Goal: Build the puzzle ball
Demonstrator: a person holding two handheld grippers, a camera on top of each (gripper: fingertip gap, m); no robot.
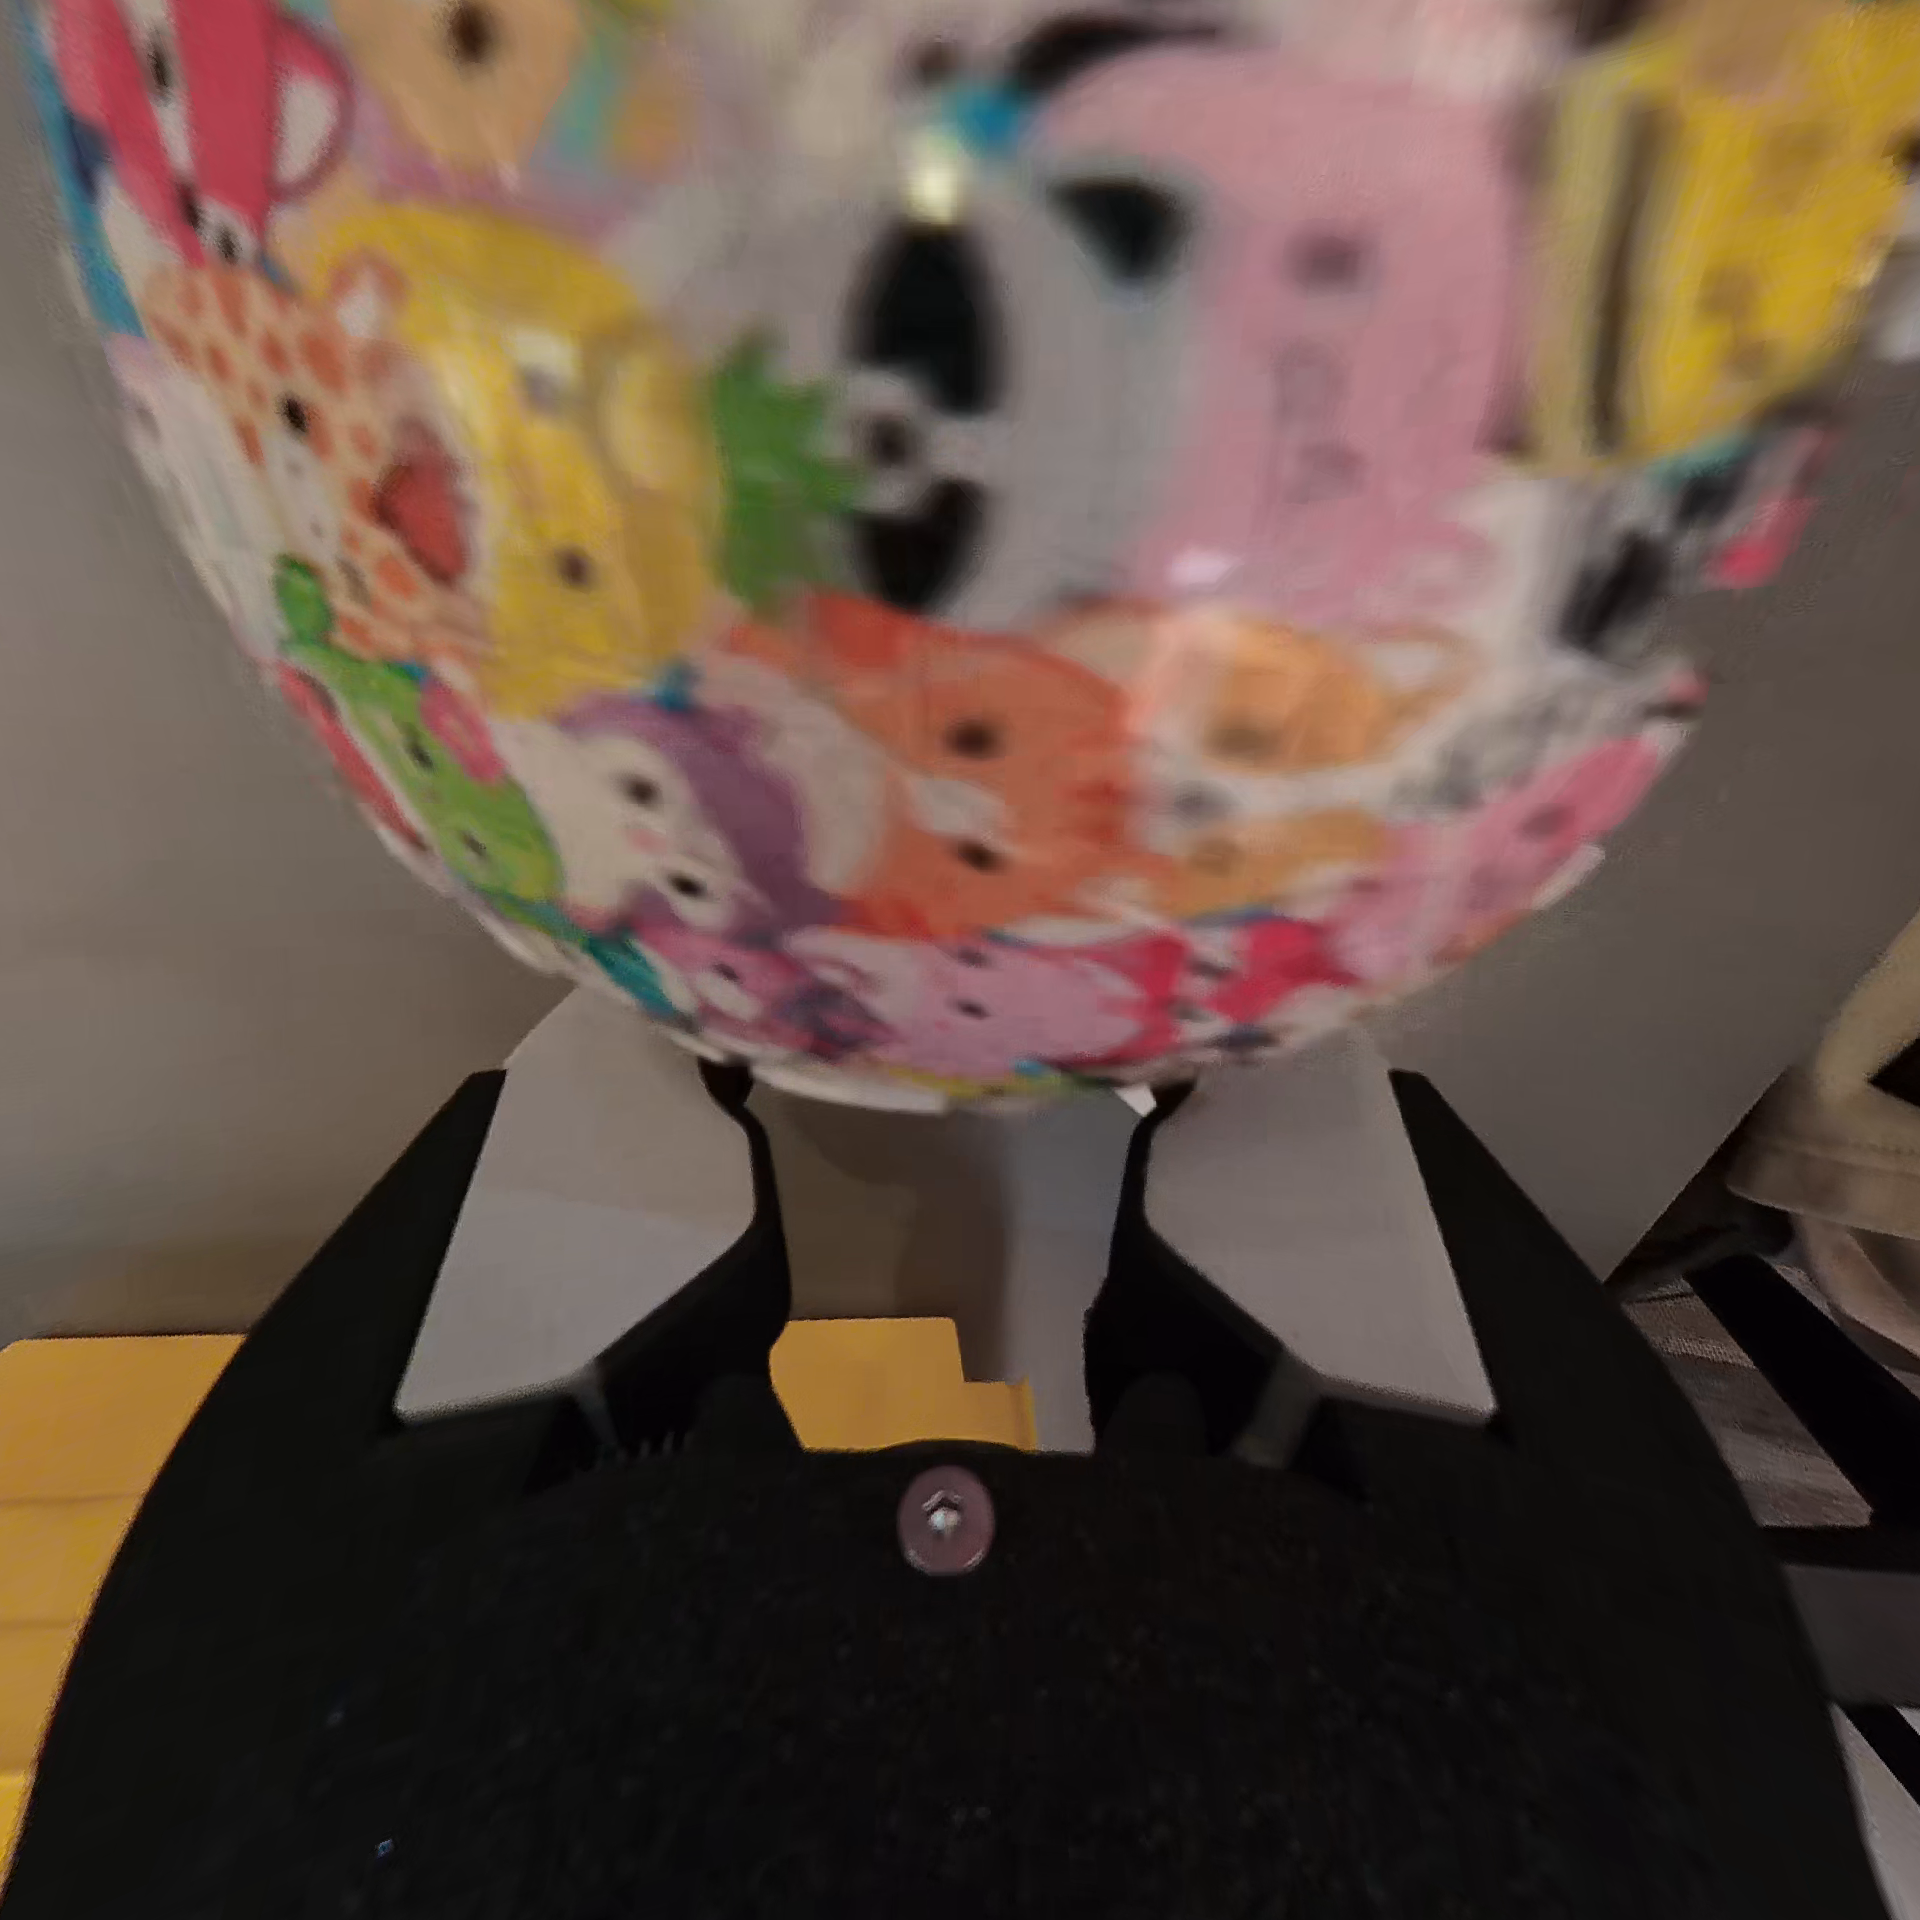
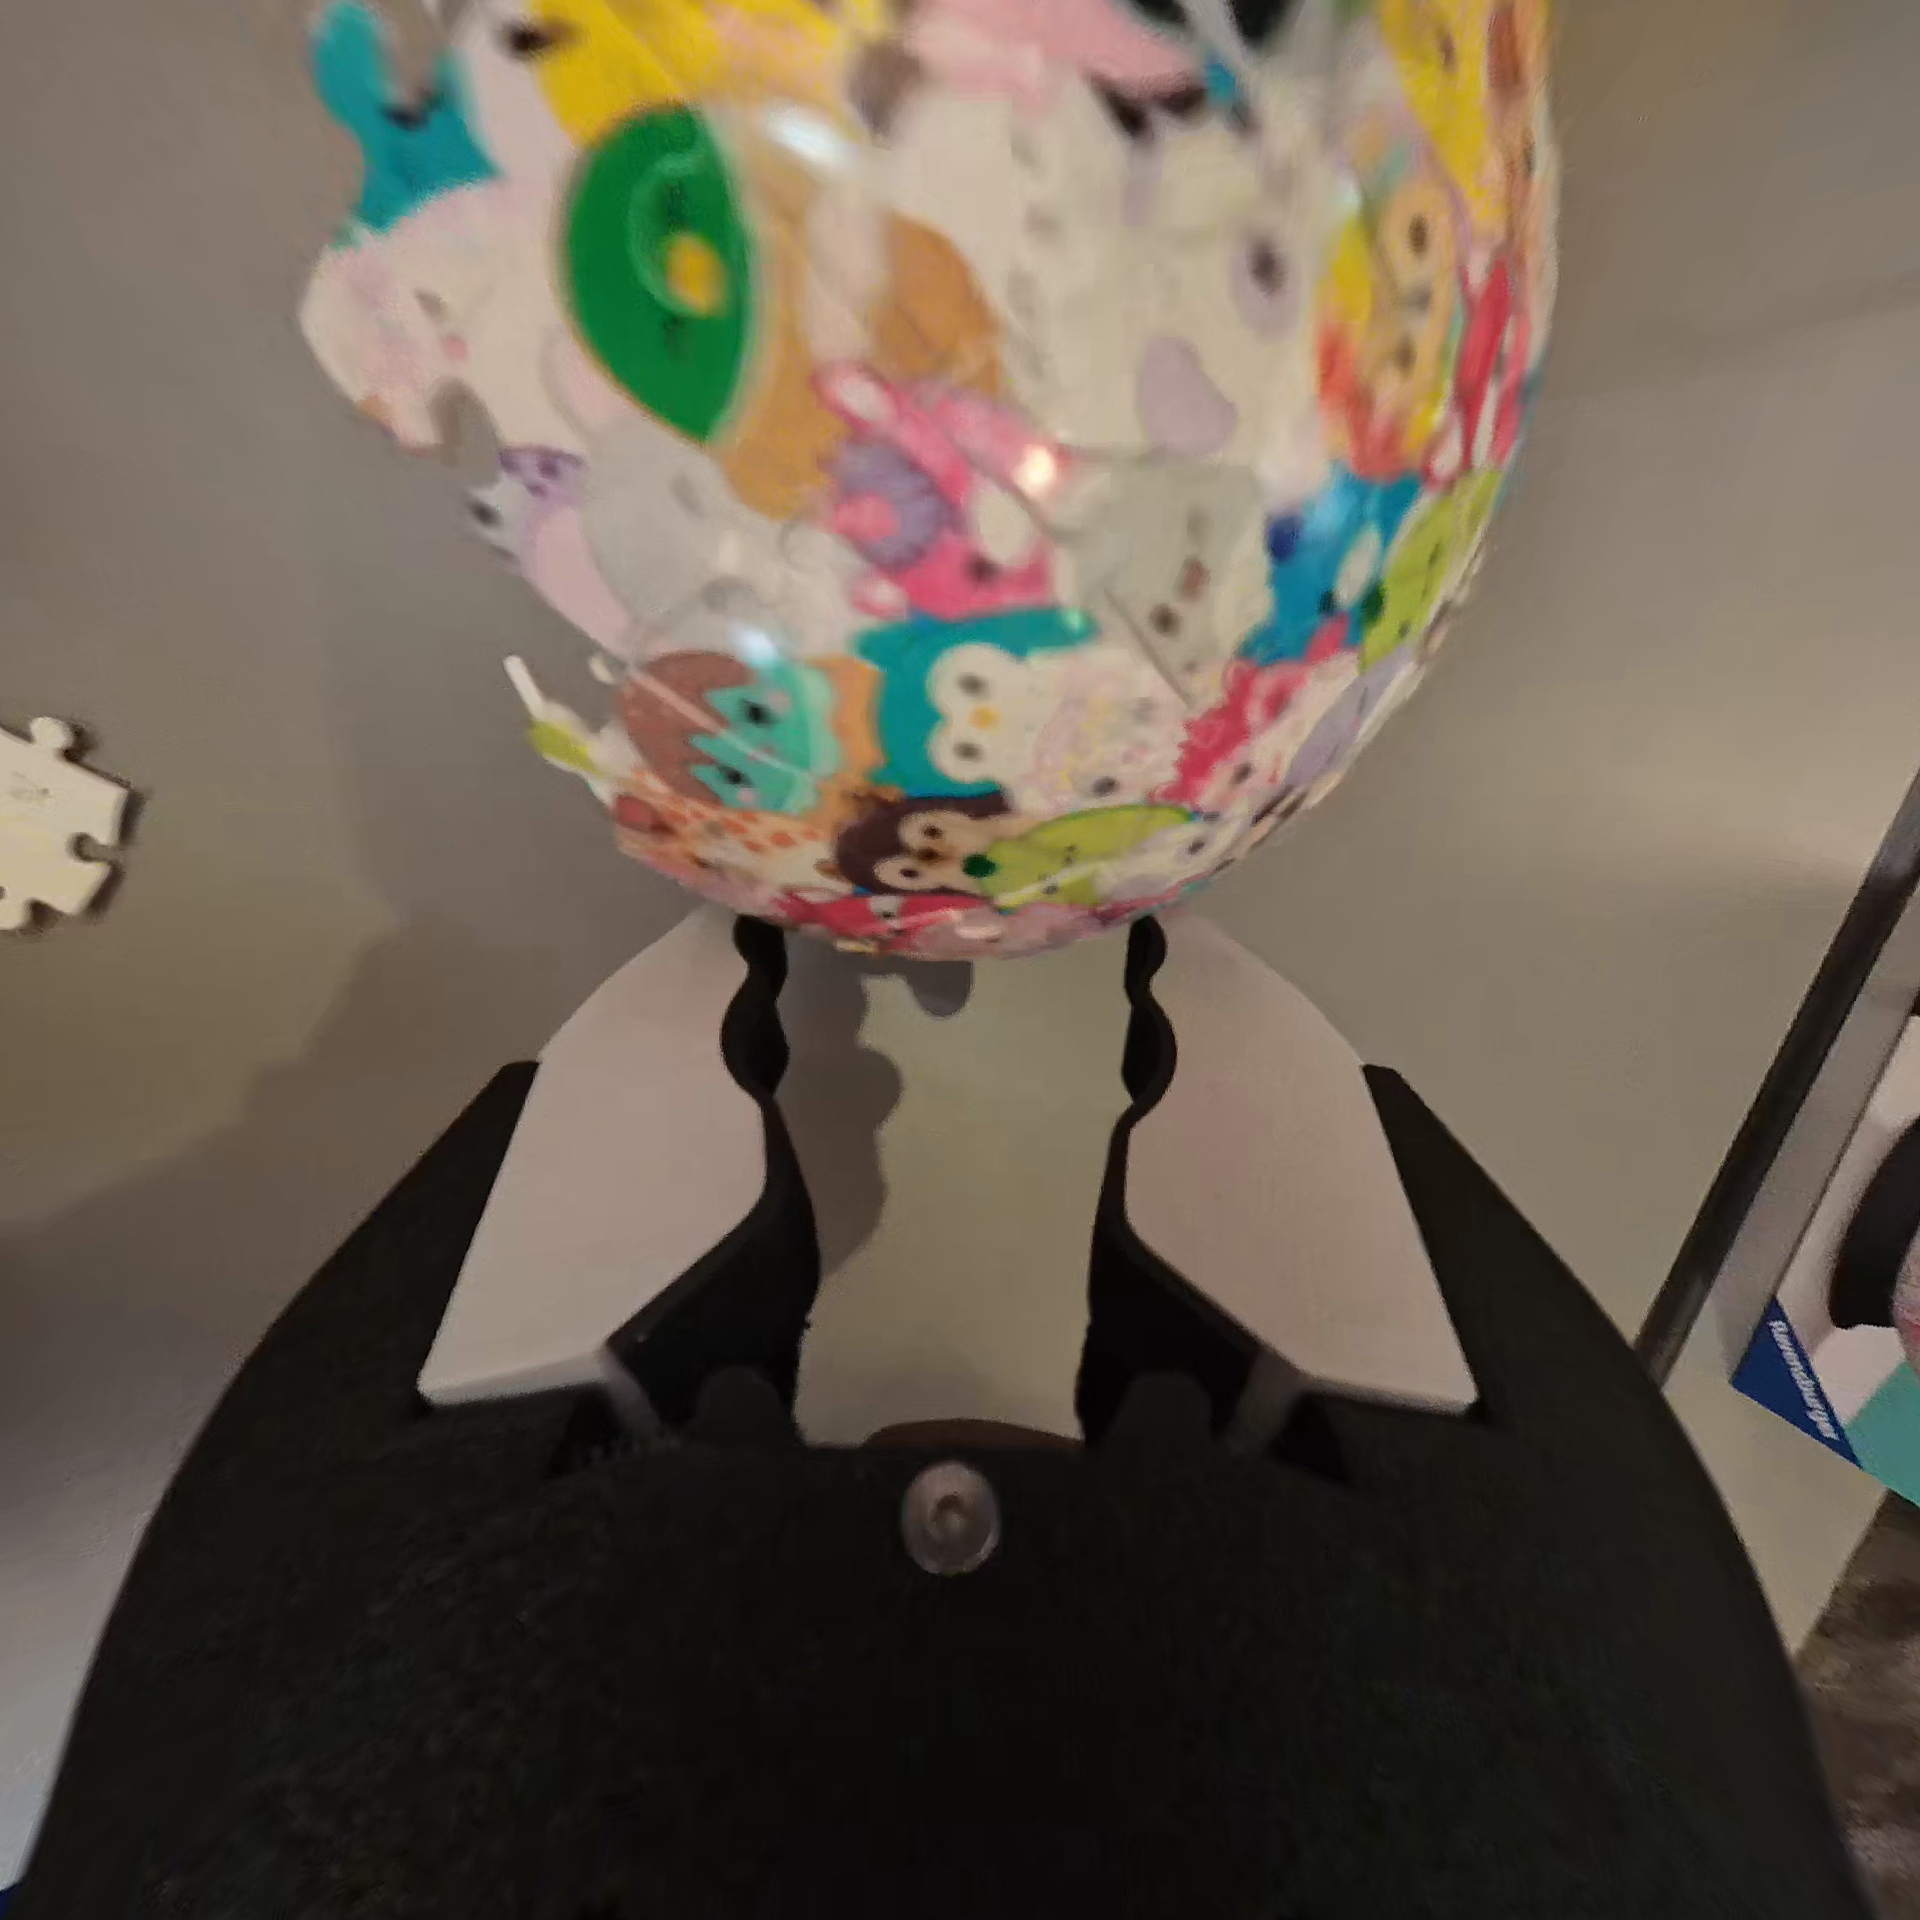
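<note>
The puzzle ball is a large, colourful sphere of cartoon animal pieces and fills the upper left wrist view, blurred. My left gripper is open, and its two fingertips touch the ball's near side, which is far wider than the gap. In the right wrist view the ball shows a jagged, unfinished edge at its upper left. My right gripper is open, with its tips against the ball's near end. A loose puzzle piece lies white side up on the grey surface at the left.
A yellow flat object lies under the left gripper. A beige cloth and a black striped item sit at the right. A metal bar and a white and blue box stand at the right of the right wrist view. The right tips stand about 12 cm off the loose puzzle piece.
</note>
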